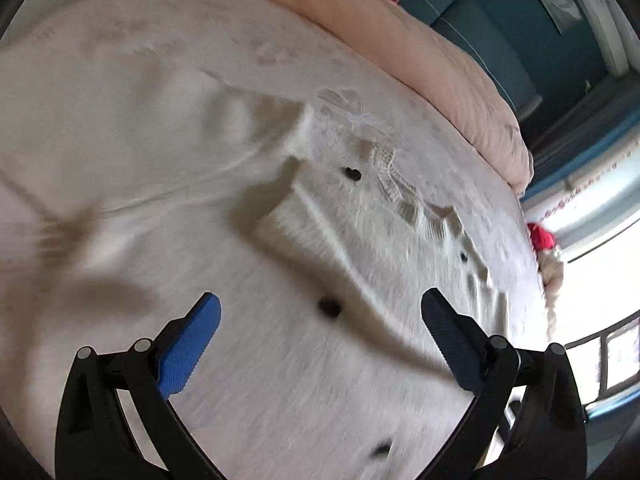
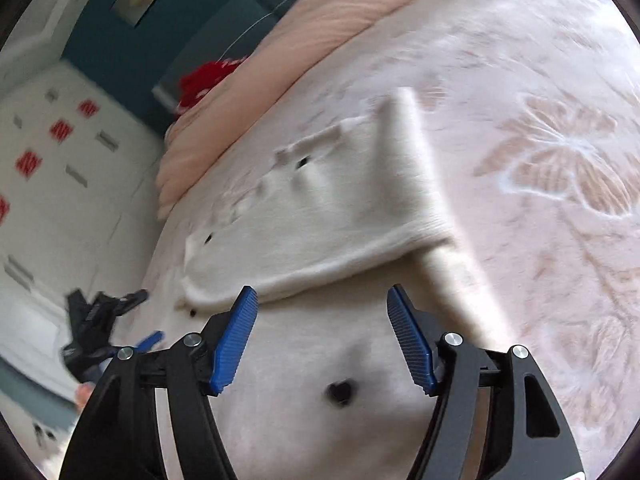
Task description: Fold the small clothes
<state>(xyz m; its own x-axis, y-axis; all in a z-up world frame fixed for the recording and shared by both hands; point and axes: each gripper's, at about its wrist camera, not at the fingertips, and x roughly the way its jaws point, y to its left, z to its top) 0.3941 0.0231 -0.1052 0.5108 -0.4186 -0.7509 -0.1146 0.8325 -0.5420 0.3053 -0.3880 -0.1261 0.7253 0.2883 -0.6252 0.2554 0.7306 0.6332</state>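
A white knitted garment [image 2: 320, 216] is spread on a bed, both grippers held above it, jaws wide and empty.

Its folded edge is seen just ahead of the right gripper [image 2: 322, 336], lying crosswise to it; the left gripper [image 1: 320, 344] is seen over the garment's buttoned front.

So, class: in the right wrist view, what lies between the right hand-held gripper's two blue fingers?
Only white garment fabric below the open right hand-held gripper, with one dark button nearer the camera. Nothing is gripped.
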